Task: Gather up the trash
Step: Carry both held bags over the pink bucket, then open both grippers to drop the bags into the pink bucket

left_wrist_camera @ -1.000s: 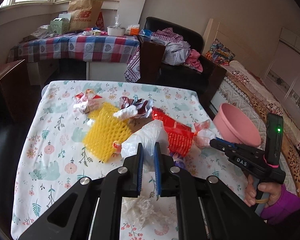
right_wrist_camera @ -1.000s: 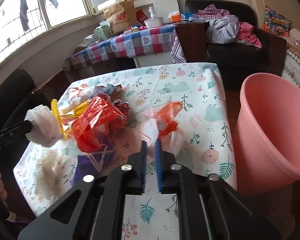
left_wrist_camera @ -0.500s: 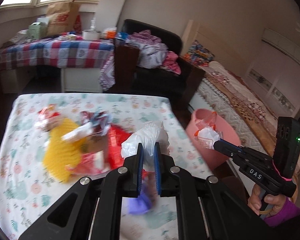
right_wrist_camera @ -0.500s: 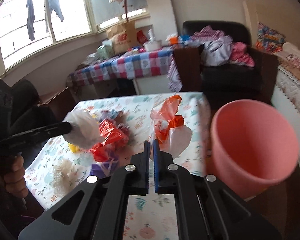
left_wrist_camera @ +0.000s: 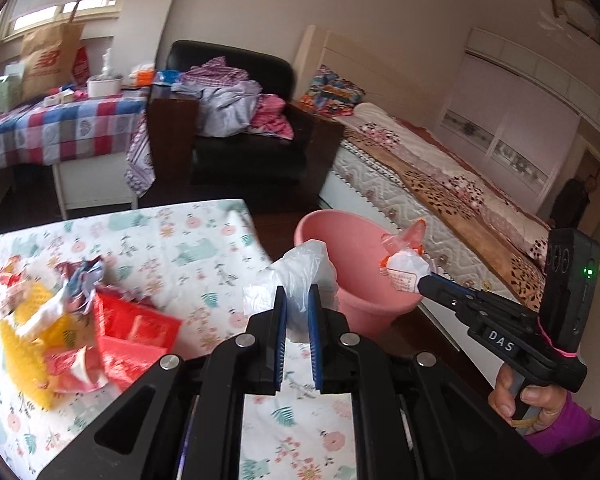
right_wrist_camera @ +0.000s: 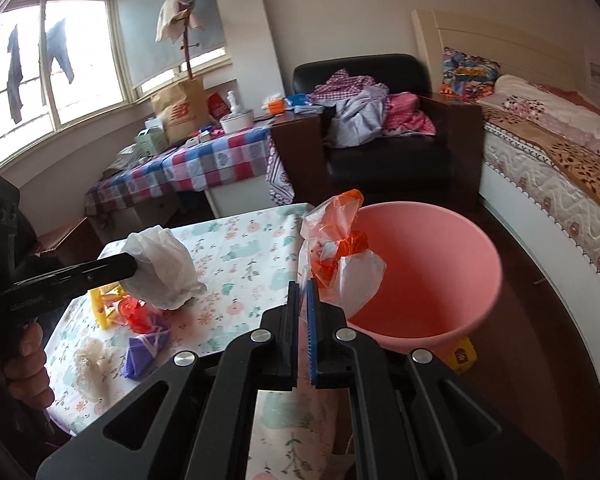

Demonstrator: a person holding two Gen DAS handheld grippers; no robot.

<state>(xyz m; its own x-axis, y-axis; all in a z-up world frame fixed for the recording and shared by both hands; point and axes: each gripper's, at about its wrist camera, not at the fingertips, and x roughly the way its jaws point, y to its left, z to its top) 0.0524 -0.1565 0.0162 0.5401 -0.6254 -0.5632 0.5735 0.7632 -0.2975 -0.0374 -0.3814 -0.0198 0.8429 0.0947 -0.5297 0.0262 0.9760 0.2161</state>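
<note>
Both hand-held grippers are clamped on bags, left (left_wrist_camera: 297,307) on the white bag (left_wrist_camera: 306,270), right (right_wrist_camera: 303,303) on the orange-white bag (right_wrist_camera: 342,258), so I'd get each fully over the pink bin (right_wrist_camera: 432,256), frame center-right, before letting go.

wrapper pile (left_wrist_camera: 60,332) blurred, bin (right_wrist_camera: 428,276) base hidden

My left gripper (left_wrist_camera: 297,300) is raised and level, its two blue-padded fingers (left_wrist_camera: 280,316) pinched on a crumpled white plastic bag (left_wrist_camera: 308,272). My right gripper (right_wrist_camera: 304,296) is held out ahead of it and to its right, fingers nearly touching, clamped on an orange-and-white plastic bag (right_wrist_camera: 340,256). My right hand (left_wrist_camera: 532,400) wraps the handle, purple sleeve at the wrist.
</note>
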